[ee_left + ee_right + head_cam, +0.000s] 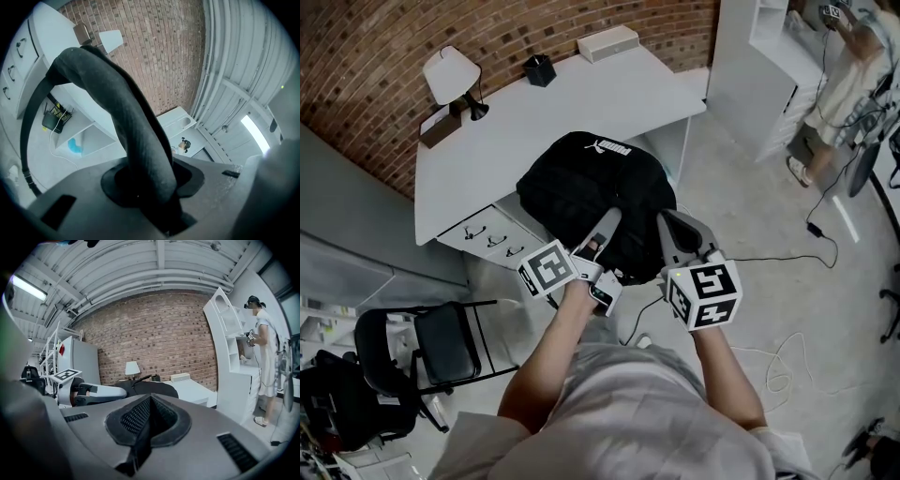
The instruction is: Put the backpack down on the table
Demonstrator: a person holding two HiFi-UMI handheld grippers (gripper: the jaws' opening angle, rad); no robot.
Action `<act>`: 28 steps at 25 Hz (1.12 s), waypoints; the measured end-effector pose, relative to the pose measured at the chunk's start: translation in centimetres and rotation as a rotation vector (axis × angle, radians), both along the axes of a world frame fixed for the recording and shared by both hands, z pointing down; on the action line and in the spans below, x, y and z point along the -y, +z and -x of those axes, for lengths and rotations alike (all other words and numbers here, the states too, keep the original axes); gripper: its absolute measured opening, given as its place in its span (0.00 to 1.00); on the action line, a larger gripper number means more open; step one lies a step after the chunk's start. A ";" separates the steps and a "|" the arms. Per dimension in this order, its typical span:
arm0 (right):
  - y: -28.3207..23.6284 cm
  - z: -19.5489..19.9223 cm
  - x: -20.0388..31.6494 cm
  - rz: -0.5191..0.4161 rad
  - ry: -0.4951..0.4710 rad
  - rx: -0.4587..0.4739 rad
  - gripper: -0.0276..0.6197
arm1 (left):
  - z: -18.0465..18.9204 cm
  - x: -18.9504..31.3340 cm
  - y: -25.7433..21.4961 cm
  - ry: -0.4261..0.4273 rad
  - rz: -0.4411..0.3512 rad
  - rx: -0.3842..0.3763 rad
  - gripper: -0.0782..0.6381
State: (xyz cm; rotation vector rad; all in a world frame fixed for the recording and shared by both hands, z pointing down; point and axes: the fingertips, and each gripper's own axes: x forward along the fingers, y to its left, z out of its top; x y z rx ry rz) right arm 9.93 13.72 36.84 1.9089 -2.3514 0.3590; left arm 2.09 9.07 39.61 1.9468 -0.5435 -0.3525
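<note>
Clamping a thick black strap, your left gripper holds the backpack over the table's front edge, while your right gripper's jaws sit pressed together, just beside it.

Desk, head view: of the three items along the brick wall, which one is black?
The small container, standing between the lamp and the flat box; those two are white or pale.

I see bare table from nine to twelve o'clock of the backpack; lamp, cup and box crowd its far edge.
</note>
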 end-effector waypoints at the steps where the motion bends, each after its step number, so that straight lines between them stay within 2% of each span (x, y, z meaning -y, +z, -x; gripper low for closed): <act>1: -0.1 -0.3 0.9 0.002 0.002 -0.002 0.05 | -0.5 0.9 -0.2 0.005 0.005 -0.015 0.30; 6: 0.1 -0.9 5.6 0.020 0.015 -0.014 0.05 | -1.4 5.8 -0.4 0.025 0.011 -0.038 0.30; 10: 0.5 -0.6 9.2 0.034 0.043 -0.019 0.05 | -0.9 9.6 0.2 0.048 0.012 -0.014 0.30; 16: -0.3 0.6 14.4 0.044 0.091 -0.031 0.05 | 0.2 15.2 -0.5 0.095 0.012 -0.017 0.30; 28: -1.9 3.4 22.8 0.026 0.158 -0.066 0.05 | 1.1 23.8 -2.7 0.195 -0.046 -0.035 0.30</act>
